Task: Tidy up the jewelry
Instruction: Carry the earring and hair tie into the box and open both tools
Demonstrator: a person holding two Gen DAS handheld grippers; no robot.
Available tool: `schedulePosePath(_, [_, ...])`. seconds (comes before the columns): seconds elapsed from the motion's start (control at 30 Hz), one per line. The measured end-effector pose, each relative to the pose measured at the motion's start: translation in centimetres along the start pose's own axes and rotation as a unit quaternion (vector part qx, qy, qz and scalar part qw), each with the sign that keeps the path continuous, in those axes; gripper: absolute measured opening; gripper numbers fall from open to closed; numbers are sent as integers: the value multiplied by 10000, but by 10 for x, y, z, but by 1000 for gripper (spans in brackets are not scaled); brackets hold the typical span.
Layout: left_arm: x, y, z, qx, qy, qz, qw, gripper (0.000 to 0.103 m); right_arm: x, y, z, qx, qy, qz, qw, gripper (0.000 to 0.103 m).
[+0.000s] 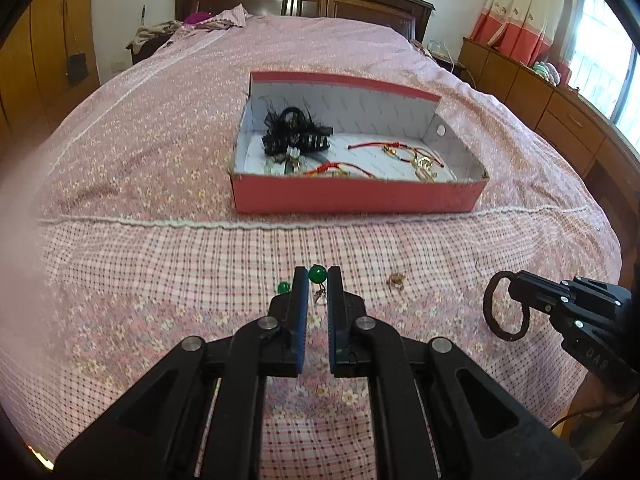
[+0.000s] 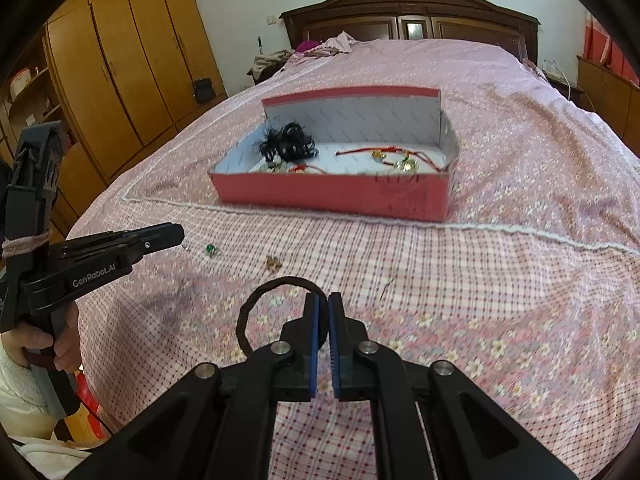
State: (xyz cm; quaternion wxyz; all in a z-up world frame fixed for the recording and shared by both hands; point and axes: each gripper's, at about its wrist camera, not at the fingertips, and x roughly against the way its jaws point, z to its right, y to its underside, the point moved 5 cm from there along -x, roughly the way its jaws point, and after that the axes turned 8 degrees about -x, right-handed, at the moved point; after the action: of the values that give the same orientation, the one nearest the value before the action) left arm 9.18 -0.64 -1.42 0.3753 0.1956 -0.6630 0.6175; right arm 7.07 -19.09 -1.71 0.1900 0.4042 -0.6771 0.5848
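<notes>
- On a bed spread with a pink floral and checked quilt [image 1: 160, 264], we hold a black two-finger gripper in each hand, both angled down toward the fabric.
- Our left gripper [image 1: 318, 276] is clamped on a round green bead earring [image 1: 317, 274], the bead pinched right at the fingertips and its small metal fitting dangling below, so its long axis hangs roughly vertical.
- A second green bead earring [image 1: 283, 287] lies on the quilt just beside the left finger.
- Our right gripper [image 2: 323, 300] has its blue-padded jaws drawn nearly together on a dark brown elastic hair loop [image 2: 256, 308]; the loop stands open as a ring off the gripper's left side, its plane roughly facing that camera.
- A small gold-coloured trinket [image 1: 397, 279] rests on the quilt between the two grippers; we cannot tell what kind it is.
- Further up the bed sits an open red cardboard box with a white lining [image 1: 356, 196], its long side running across the bed and its lid raised at the back.
- Inside it lie a black feathered hair clip [image 1: 294, 132] at the left and red cord bracelets with gold charms [image 1: 400, 154] toward the right.
</notes>
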Motion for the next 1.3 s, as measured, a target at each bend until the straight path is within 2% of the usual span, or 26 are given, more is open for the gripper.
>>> schedulePosePath(0.7, [-16,-59,-14,-76,-125,299,9994,0,-11,-73,11,34,208,401,9990,6])
schedulePosePath(1.07, [-53,-89,-15,-202,-163,200,9995,0,-36,-114,32,-130,386,478,9980,6])
schedulePosePath(1.3, [-78,-92,-15,-195,-189,28,9996,0,-63,-125,50,-247,589,363,9973,6])
